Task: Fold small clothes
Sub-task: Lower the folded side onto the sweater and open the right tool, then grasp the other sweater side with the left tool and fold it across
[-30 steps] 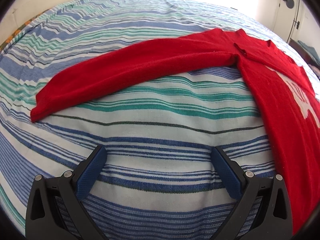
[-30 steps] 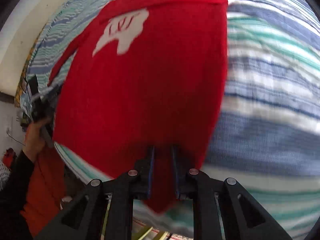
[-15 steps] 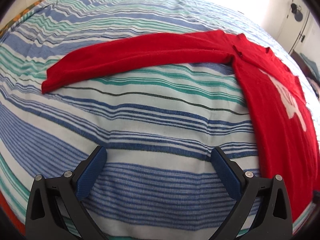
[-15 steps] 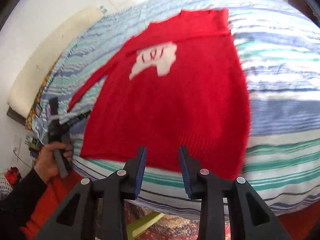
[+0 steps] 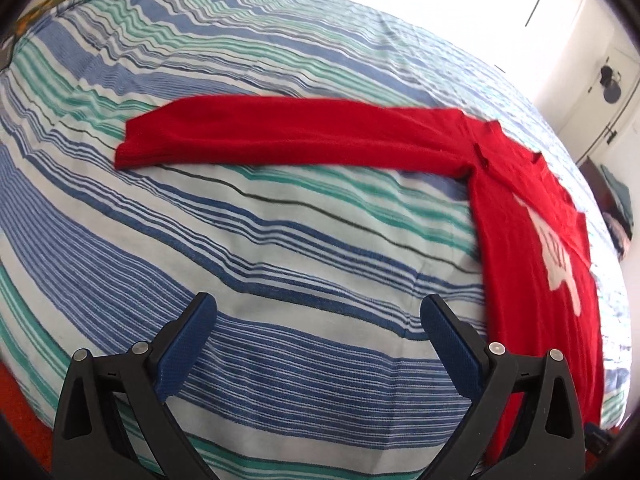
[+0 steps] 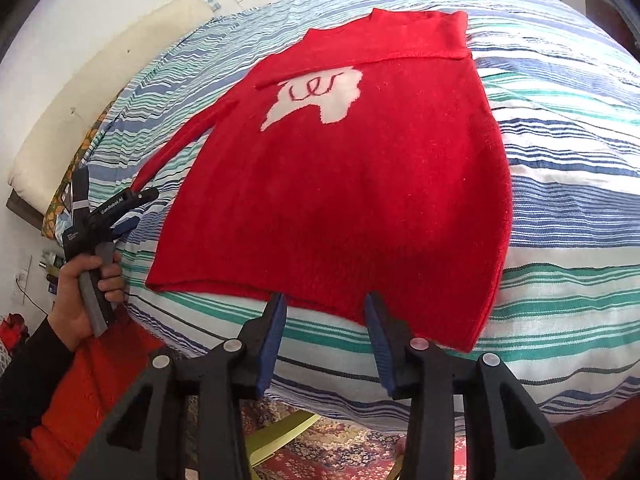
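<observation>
A small red sweater [image 6: 344, 184] with a white patch on its chest lies flat on the striped bedspread [image 6: 568, 152]. Its far sleeve is folded across the top. Its other sleeve [image 5: 288, 136] stretches straight out to the left in the left wrist view, with the body [image 5: 536, 264] at the right. My right gripper [image 6: 325, 300] is open and empty, just at the sweater's bottom hem. My left gripper [image 5: 318, 304] is open and empty above bare bedspread, well short of the sleeve. It also shows in the right wrist view [image 6: 128, 216], held beside the bed's left edge.
The bed edge is close below both grippers. A patterned rug [image 6: 332, 448] and a yellow-green chair part [image 6: 280, 432] lie below the bed. A cream headboard cushion [image 6: 100, 96] runs along the far left. A door and wall stand at the right [image 5: 592, 80].
My right gripper has opened and let go of the sweater's hem, then drawn back; the sweater now lies flat. My left gripper has pulled back from the sleeve, staying open.
</observation>
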`<state>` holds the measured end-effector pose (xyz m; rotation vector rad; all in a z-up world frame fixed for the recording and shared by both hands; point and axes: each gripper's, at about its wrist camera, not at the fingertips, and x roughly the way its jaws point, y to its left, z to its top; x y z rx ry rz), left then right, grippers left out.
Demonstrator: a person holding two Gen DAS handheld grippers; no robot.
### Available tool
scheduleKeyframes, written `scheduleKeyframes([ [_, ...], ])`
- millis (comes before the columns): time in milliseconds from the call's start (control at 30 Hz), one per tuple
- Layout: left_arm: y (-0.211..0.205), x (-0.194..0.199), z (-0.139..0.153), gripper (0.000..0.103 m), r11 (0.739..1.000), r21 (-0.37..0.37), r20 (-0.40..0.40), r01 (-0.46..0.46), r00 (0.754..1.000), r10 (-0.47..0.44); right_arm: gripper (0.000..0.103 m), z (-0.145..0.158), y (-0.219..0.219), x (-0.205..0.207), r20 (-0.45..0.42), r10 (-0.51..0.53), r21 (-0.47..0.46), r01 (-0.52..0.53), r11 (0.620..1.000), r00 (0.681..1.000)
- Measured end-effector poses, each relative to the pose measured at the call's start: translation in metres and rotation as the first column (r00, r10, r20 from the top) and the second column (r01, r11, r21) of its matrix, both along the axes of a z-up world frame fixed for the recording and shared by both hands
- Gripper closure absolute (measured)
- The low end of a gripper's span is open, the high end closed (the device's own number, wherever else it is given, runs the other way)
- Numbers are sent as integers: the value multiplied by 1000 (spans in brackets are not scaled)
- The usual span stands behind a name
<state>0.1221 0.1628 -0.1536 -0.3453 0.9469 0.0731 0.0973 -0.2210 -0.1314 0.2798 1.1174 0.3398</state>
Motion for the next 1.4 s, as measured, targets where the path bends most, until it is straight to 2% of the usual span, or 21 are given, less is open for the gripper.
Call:
scheduleKeyframes([
  [100, 23, -2, 15, 1, 994, -93, 52, -54, 997, 59, 62, 4, 3, -2, 25, 12, 15, -12, 1000, 1000],
  [167, 56, 0, 22, 1, 969, -203, 79, -142, 984, 160, 61, 5, 4, -3, 37, 21, 19, -22, 1000, 999],
  [233, 97, 2, 16, 1, 908, -335, 55, -250, 957, 284, 61, 6, 6, -5, 43, 31, 15, -32, 999, 999],
  [267, 114, 3, 9, 1, 873, -388, 26, -297, 943, 332, 61, 6, 7, -6, 43, 35, 11, -36, 999, 998],
  [300, 135, 5, -2, 2, 826, -443, -17, -348, 924, 381, 61, 5, 7, -6, 40, 39, 11, -40, 999, 998],
  [367, 158, 11, -15, 7, 787, -478, -56, -390, 908, 415, 61, 5, 7, -6, 37, 42, 14, -43, 999, 998],
  [433, 175, 22, -23, 13, 778, -488, -75, -396, 907, 414, 61, 5, 6, -5, 36, 38, 19, -39, 999, 999],
  [500, 182, 37, -28, 13, 769, -509, -88, -387, 912, 400, 61, 3, 5, -4, 32, 33, 26, -34, 999, 999],
  [633, 189, 58, -39, 14, 732, -536, -103, -421, 893, 438, 60, -2, 7, 0, 15, 32, 23, -32, 999, 999],
  [667, 190, 61, -40, 15, 730, -535, -100, -426, 890, 445, 60, -3, 8, 0, 13, 33, 20, -33, 999, 999],
  [700, 188, 64, -40, 22, 734, -532, -91, -422, 890, 446, 60, -3, 9, 1, 11, 34, 18, -34, 999, 999],
  [733, 185, 69, -40, 37, 745, -526, -82, -409, 897, 435, 60, -4, 9, 2, 11, 35, 17, -35, 999, 999],
  [767, 183, 74, -40, 45, 759, -514, -84, -400, 904, 420, 59, -4, 10, 2, 10, 36, 16, -36, 999, 999],
  [833, 179, 79, -39, 90, 786, -482, -92, -387, 915, 394, 58, -5, 10, 3, 10, 37, 18, -37, 999, 999],
  [933, 174, 77, -25, 94, 800, -456, -71, -389, 912, 403, 57, -5, 10, 4, 13, 38, 23, -38, 999, 999],
  [1000, 163, 82, -5, 94, 822, -433, -41, -369, 919, 391, 57, -5, 9, 3, 17, 37, 32, -38, 999, 999],
  [1133, 105, 112, 61, 95, 904, -365, 85, -222, 959, 270, 57, -2, 6, 2, 31, 38, 68, -40, 997, 999],
  [1200, 50, 137, 105, 95, 936, -339, 176, -99, 970, 167, 57, 0, 6, 2, 40, 43, 88, -47, 995, 998],
  [1267, -4, 159, 138, 95, 951, -309, 246, 22, 968, 58, 57, 3, 6, 1, 49, 53, 106, -58, 993, 997],
  [1333, -82, 180, 171, 95, 951, -260, 320, 168, 944, -79, 57, 5, 6, -1, 59, 61, 115, -67, 991, 996],
  [1400, -153, 191, 188, 95, 937, -209, 369, 280, 910, -190, 57, 7, 6, -3, 69, 64, 123, -72, 990, 996],
])
